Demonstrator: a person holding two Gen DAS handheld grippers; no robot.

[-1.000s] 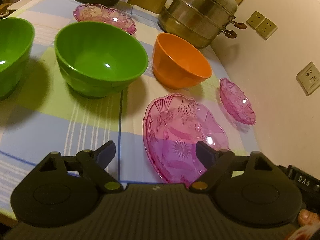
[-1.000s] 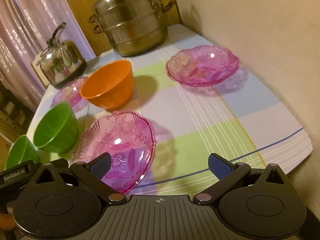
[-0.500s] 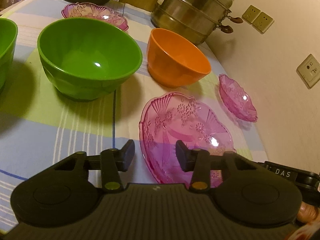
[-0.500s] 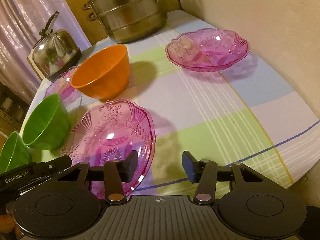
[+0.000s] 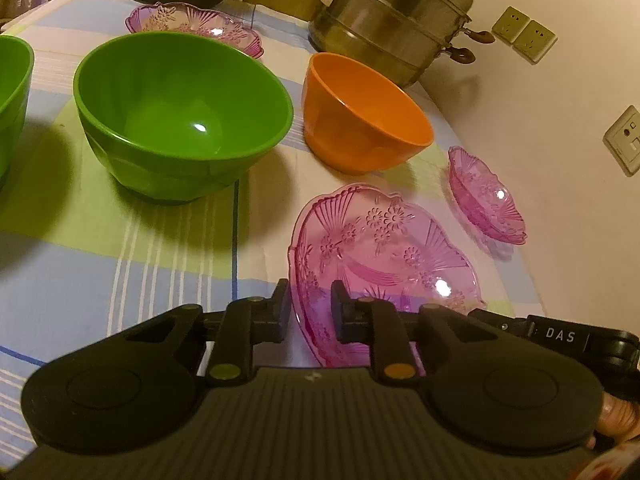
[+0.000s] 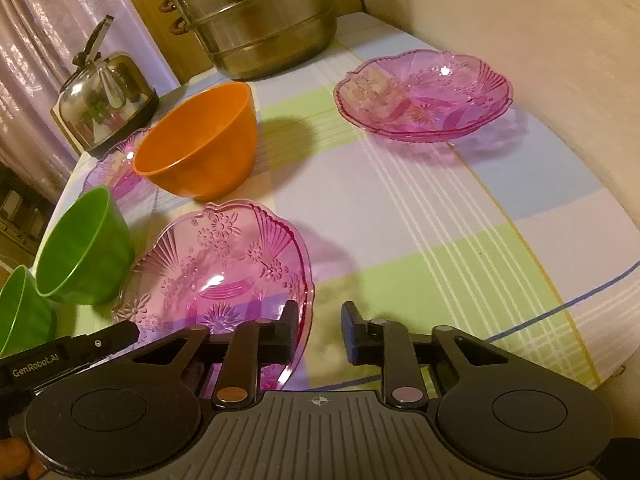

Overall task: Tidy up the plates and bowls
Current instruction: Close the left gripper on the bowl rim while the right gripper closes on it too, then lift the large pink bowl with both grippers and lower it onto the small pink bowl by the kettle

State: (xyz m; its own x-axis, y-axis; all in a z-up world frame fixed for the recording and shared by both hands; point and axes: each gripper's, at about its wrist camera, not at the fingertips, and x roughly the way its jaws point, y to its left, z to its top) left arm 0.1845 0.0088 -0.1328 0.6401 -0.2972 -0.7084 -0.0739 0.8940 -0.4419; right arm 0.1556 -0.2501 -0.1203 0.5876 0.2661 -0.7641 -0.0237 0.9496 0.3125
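Both tongs sit low over the near edge of a surface (image 6: 420,208) covered by a checked cloth in green, blue and lilac, at opposite sides of the nearest pink glass plate (image 5: 380,248), whose moulded flowers and fan ribs show clearly. The left tongs (image 5: 306,312) have just been closing and now stand narrow, with the plate's near left rim in the slim gap between their fingers; whether the pads actually press the glass cannot be told. The right tongs (image 6: 320,330) have likewise been closing to a narrow gap, their left finger over the plate's right rim, the right finger apart from it above the cloth, and contact is unclear. Beyond the plate stands an orange bowl (image 5: 360,116), with a green bowl (image 5: 180,120) to its left and a second green bowl (image 5: 12,96) cut by the frame edge. A second pink glass plate (image 6: 424,94) lies near the wall, and a third (image 5: 192,26) lies farther back, partly behind the green bowl. A stacked steel steamer pot (image 6: 256,16) and a shiny kettle (image 6: 104,96) stand at the far end.
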